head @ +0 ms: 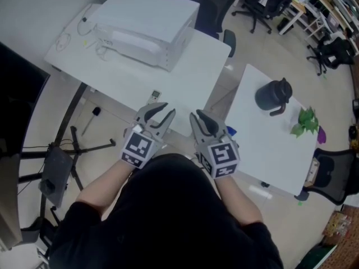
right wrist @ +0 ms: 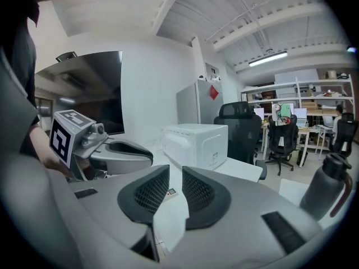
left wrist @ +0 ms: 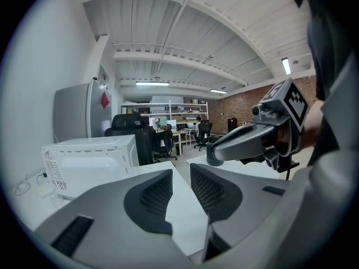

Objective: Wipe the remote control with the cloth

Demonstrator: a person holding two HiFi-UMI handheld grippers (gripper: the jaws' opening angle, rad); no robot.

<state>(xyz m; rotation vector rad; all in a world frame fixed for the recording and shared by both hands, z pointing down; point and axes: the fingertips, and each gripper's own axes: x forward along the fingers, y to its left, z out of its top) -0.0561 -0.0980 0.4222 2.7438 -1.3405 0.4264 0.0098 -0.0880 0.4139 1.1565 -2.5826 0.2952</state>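
The remote control (head: pixel 155 96) is a small white bar lying on the white table (head: pixel 190 77), just beyond my grippers. Both grippers hang in the air close to my body, above the table's near edge. My left gripper (head: pixel 160 112) has its jaws a narrow gap apart with nothing between them, as the left gripper view (left wrist: pixel 180 186) confirms. My right gripper (head: pixel 200 117) is likewise slightly apart and empty (right wrist: pixel 175 192). In the right gripper view the remote (right wrist: pixel 171 191) shows far off through the gap. I cannot pick out a cloth; a small blue thing (head: pixel 231 131) peeks out beside the right gripper.
A white boxy appliance (head: pixel 148 29) stands at the table's far side, with cables to its left. A second white table (head: pixel 263 150) on the right carries a dark jug (head: pixel 274 96) and a green plant (head: pixel 305 120). A black stand (head: pixel 73 147) sits left; office chairs are beyond.
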